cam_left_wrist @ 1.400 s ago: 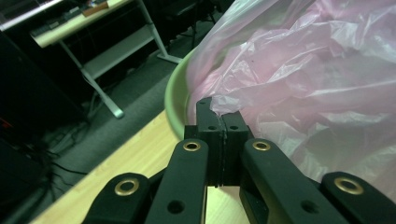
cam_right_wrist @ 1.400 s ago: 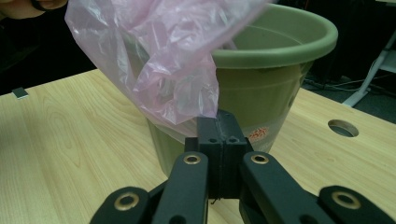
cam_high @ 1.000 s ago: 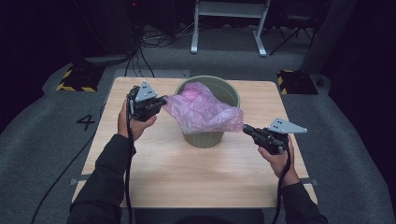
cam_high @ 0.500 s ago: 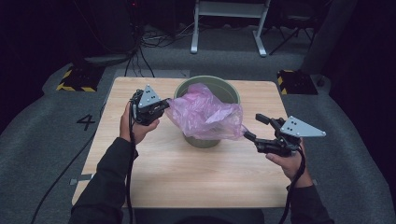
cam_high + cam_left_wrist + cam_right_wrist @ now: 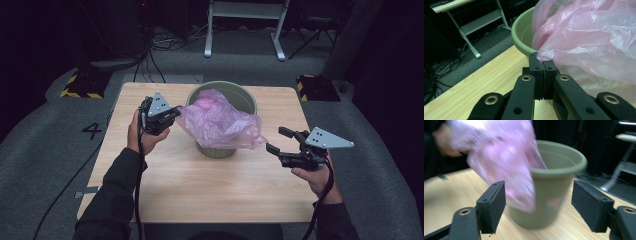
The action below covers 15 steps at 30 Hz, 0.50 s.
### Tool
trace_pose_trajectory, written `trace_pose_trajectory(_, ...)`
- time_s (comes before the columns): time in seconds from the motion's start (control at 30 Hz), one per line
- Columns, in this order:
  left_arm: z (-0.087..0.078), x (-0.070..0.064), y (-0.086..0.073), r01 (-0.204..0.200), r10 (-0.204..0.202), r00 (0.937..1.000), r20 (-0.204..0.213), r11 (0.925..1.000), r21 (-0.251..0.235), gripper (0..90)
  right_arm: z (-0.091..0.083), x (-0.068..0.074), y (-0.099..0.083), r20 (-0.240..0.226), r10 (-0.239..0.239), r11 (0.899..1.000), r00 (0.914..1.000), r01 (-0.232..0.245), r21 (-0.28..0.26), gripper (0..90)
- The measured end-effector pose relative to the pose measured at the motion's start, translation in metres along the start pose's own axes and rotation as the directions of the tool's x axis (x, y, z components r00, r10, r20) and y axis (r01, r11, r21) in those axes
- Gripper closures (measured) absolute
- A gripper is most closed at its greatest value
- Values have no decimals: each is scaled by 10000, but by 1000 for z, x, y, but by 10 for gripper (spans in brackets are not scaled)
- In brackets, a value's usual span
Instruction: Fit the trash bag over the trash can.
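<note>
A green plastic bucket [image 5: 246, 99] stands at the middle of the wooden table [image 5: 165, 180]. A pink plastic bag [image 5: 220, 122] lies partly inside it and drapes over its front rim. My left gripper [image 5: 175, 114] is to the bucket's left, shut on the bag's edge [image 5: 543, 57] beside the bucket's rim [image 5: 520, 35]. My right gripper [image 5: 279, 140] stands open to the bucket's right, just clear of the bag's loose corner. In the right gripper view the bag [image 5: 506, 162] hangs blurred over the bucket [image 5: 549, 190] between the wide-apart jaws.
A metal stand [image 5: 245, 25] and cables lie on the grey floor beyond the table. Yellow-black striped blocks [image 5: 80, 86] sit near both far corners. A number 4 [image 5: 92, 130] is marked on the floor at left.
The right gripper has opened, let go of the bag and drawn back to the right. The bag's right side has fallen against the bucket. The left gripper keeps its hold.
</note>
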<state>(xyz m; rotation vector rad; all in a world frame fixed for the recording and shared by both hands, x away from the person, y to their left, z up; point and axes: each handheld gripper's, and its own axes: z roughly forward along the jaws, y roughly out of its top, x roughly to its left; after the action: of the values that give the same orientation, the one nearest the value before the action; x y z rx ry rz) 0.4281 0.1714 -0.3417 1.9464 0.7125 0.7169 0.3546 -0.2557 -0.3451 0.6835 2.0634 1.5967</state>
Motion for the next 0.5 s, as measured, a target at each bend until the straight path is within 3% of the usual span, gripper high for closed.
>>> trace_pose_trajectory(0.13, 2, -1, 1, -45, 45, 10000, -2, 10000, 22, 891, 10, 11, 15, -323, -13, 9997, 9995, 5, -241, 240)
trace_pose_trajectory(0.2, 4, -1, 2, -63, 63, 10000, -30, 10000, 34, 891, 21, 14, 22, -182, 73, 9999, 9998, -74, -82, 231)
trace_pose_trajectory(0.23, 5, -1, 3, -80, 80, 10000, 11, 9999, 62, 891, 25, 15, 24, -35, 84, 10000, 10000, -84, 16, 231)
trace_pose_trajectory(0.3, 8, -1, 4, -139, 139, 9999, -13, 9999, 100, 891, 36, 16, 29, 707, 30, 9997, 9975, -46, 220, 244)
trace_pose_trajectory(0.33, 9, -1, 4, -148, 148, 9999, -26, 9998, 107, 891, 41, 17, 31, 810, 133, 9994, 9966, -158, 314, 302)
trace_pose_trajectory(0.37, 10, -1, 5, -207, 207, 9998, -27, 9997, 119, 891, 51, 16, 36, 1206, 123, 9985, 9926, -186, 517, 420)
trace_pose_trajectory(0.4, 11, -1, 5, -224, 224, 9997, -9, 9996, 155, 891, 51, 16, 36, 1206, 123, 9985, 9926, -186, 517, 420)
trace_pose_trajectory(0.47, 14, 0, 7, -295, 298, 9995, -98, 9991, 288, 890, 57, 12, 40, 1048, 135, 9988, 9944, -184, 460, 628)
trace_pose_trajectory(0.5, 15, 1, 7, -349, 354, 9993, -151, 9988, 330, 891, 61, 10, 42, 1295, 52, 9986, 9916, -121, 523, 693)
